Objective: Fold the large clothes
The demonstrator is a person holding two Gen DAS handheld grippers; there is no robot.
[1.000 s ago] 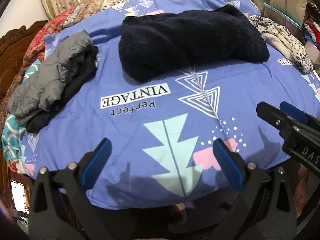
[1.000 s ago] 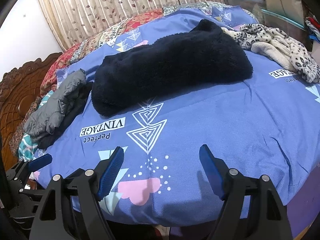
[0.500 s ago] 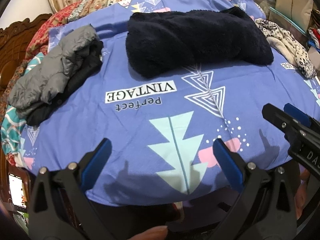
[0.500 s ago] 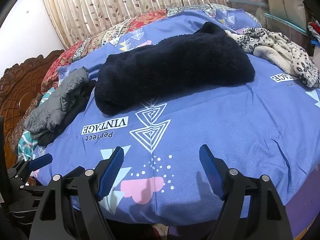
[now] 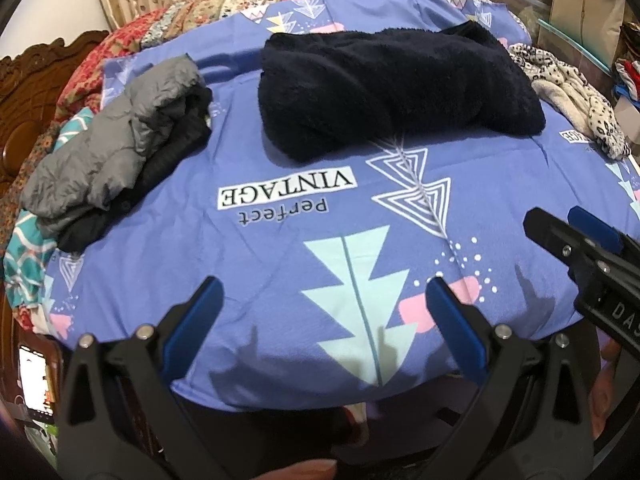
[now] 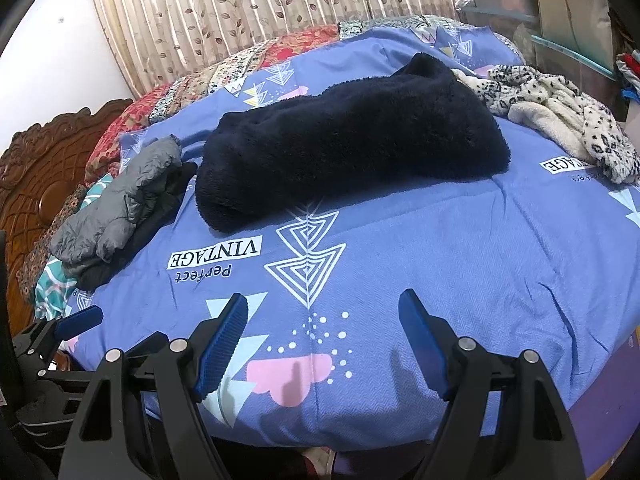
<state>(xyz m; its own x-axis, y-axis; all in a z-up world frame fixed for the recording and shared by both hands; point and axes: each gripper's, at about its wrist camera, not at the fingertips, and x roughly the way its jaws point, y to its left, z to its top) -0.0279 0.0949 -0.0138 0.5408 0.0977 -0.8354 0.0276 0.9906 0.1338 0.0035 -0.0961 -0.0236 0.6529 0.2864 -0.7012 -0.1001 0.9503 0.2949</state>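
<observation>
A dark navy fleece garment (image 5: 392,88) (image 6: 348,140) lies folded in a long bundle across the far half of the blue printed bedspread (image 5: 280,248) (image 6: 460,264). My left gripper (image 5: 322,290) hangs open over the near edge of the bed, nothing between its blue pads, well short of the fleece. My right gripper (image 6: 324,308) is open too, empty, above the near edge. The right gripper (image 5: 576,232) shows at the right of the left wrist view; the left gripper (image 6: 76,320) shows at the lower left of the right wrist view.
A grey puffer jacket on dark clothes (image 5: 116,148) (image 6: 120,204) lies at the left. A leopard-print fleece (image 5: 576,96) (image 6: 560,120) is heaped at the right. A carved wooden headboard (image 6: 44,168) stands left, a leaf-print curtain (image 6: 280,8) behind the bed.
Both views have tipped slightly, so the fleece and the grey jacket sit a little lower in frame. The garments lie as before and both grippers stay open.
</observation>
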